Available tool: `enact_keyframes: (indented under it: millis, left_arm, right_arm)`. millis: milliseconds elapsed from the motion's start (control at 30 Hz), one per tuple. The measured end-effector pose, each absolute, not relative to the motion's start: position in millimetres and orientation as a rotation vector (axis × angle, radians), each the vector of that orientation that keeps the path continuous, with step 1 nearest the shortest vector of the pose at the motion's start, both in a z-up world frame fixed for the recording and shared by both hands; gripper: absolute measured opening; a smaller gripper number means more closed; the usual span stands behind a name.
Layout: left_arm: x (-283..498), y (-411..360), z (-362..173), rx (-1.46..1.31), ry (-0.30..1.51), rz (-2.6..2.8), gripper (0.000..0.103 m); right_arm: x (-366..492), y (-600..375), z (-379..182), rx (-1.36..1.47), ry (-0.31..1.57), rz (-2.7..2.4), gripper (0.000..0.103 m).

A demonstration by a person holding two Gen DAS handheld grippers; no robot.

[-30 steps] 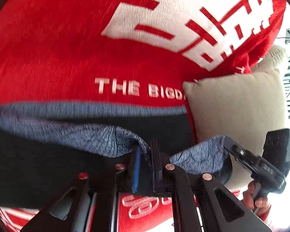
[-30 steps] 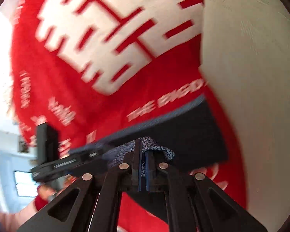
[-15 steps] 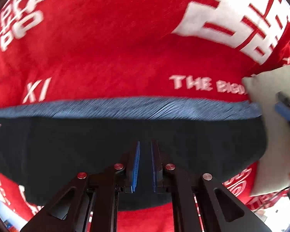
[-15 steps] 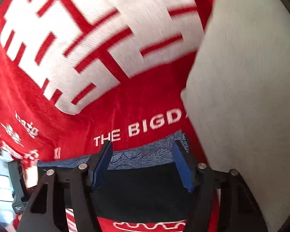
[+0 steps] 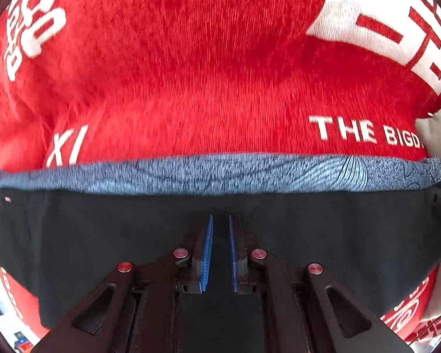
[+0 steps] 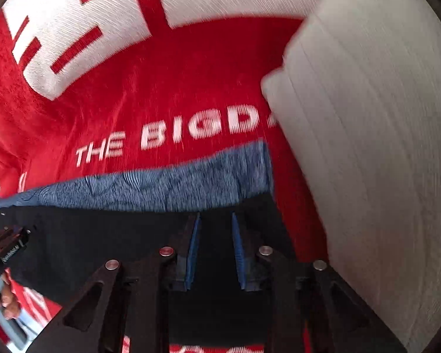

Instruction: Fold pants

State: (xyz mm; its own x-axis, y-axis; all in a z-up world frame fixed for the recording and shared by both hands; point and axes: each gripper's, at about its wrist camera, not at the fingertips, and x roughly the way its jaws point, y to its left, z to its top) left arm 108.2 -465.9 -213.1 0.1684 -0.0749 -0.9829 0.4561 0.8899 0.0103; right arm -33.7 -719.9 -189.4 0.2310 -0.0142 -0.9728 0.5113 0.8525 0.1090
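- Left wrist view: left gripper (image 5: 220, 229) is hovering over the pants (image 5: 103, 235) lying on the red blanket (image 5: 191, 73), jaws nearly closed, gripping nothing.
- Right wrist view: right gripper (image 6: 214, 226), jaws just narrowing, is standing slightly parted over the pants (image 6: 103, 235), gripping nothing; cushion (image 6: 367, 147) lying beside.

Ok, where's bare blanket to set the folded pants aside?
Free: the red blanket beyond the grey-blue waistband of the pants, up to the white lettering. Crowded on the right, where the cream pillow lies close beside the pants.
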Motion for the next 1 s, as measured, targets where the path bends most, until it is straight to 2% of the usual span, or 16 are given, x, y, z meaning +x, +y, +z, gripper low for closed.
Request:
enact_keyframes:
  millis: [200, 300, 433, 467, 500, 533, 567, 800, 1000]
  left_arm:
    - [124.1, -465.7, -203.4, 0.314, 1.352, -0.369, 0.011]
    - [127.7, -447.2, -193.2, 0.305, 1.332, -0.334, 0.012]
    - [136.7, -412.5, -203.9, 0.358, 1.368, -0.255, 0.012]
    - [137.6, -407.8, -210.4, 0.363, 1.377, -0.25, 0.014]
    - [135.9, -404.9, -211.7, 0.369, 1.356, -0.259, 0.027]
    - [131.5, -402.5, -209.3, 0.418, 1.316, -0.226, 0.054]
    - [127.9, -401.0, -208.6, 0.459, 1.303, -0.191, 0.063]
    - [86.1, -362.7, -188.9, 0.34, 1.377, -0.253, 0.065]
    - [53.8, -346.3, -177.7, 0.304, 1.417, -0.245, 0.065]
  right_arm:
    - [-13.7, -731.5, -189.5, 0.437, 1.302, -0.383, 0.022]
    - [-18.9, -731.6, -173.8, 0.466, 1.283, -0.363, 0.026]
    - [-34.3, -711.9, -166.8, 0.418, 1.286, -0.315, 0.049]
    - [-39.9, -708.2, -173.3, 0.399, 1.308, -0.31, 0.049]
    - [-44.5, -706.4, -180.0, 0.398, 1.331, -0.313, 0.048]
    - [-50.8, -706.3, -185.9, 0.411, 1.345, -0.32, 0.048]
    - [-56.0, -704.6, -183.1, 0.421, 1.325, -0.328, 0.049]
    - [-94.0, -689.3, -159.4, 0.56, 1.281, -0.286, 0.053]
    - [-125.4, -669.6, -166.1, 0.699, 1.306, -0.317, 0.055]
